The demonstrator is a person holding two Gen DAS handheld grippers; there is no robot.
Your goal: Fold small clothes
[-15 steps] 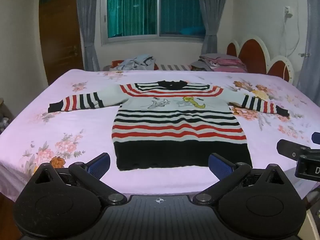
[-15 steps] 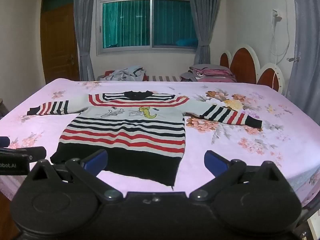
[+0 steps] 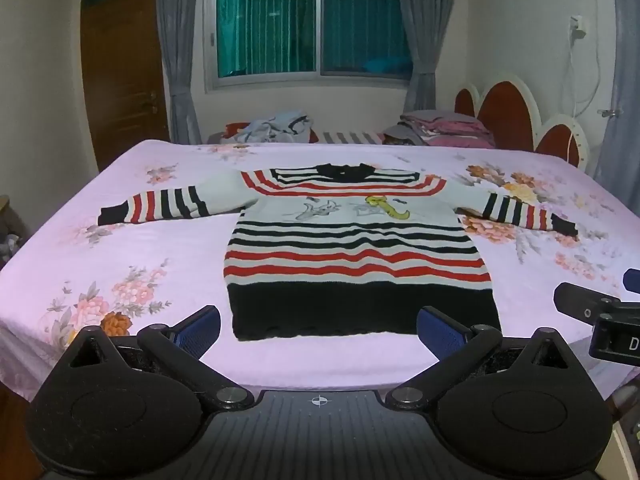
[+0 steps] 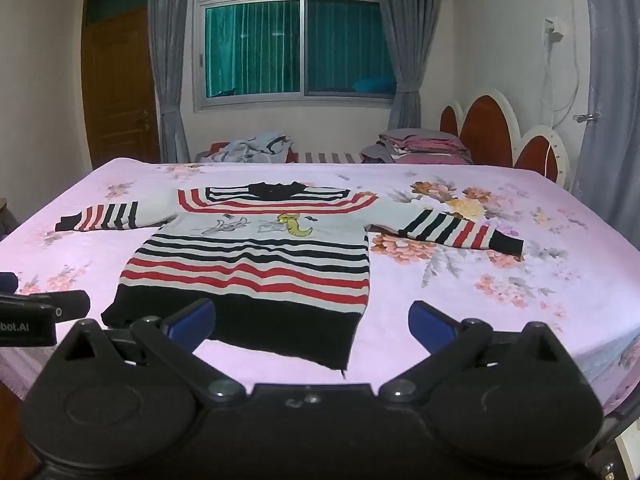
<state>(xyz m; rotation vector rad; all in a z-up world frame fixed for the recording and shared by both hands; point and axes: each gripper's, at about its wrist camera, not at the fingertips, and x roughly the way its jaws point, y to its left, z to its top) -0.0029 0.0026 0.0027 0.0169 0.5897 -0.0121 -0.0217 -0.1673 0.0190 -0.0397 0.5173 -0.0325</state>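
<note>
A small striped sweater (image 3: 356,248) in red, black and white lies flat on the pink flowered bed, sleeves spread, black hem toward me. It also shows in the right wrist view (image 4: 256,264). My left gripper (image 3: 318,330) is open and empty, held just in front of the hem. My right gripper (image 4: 312,322) is open and empty, in front of the hem's right corner. The right gripper's side shows at the right edge of the left wrist view (image 3: 592,312).
The bed sheet (image 3: 120,264) runs to a near edge just below the grippers. A loose pile of clothes (image 3: 276,130) and folded pink clothes (image 3: 448,130) lie beyond the far side. A headboard (image 3: 516,120) stands at the right.
</note>
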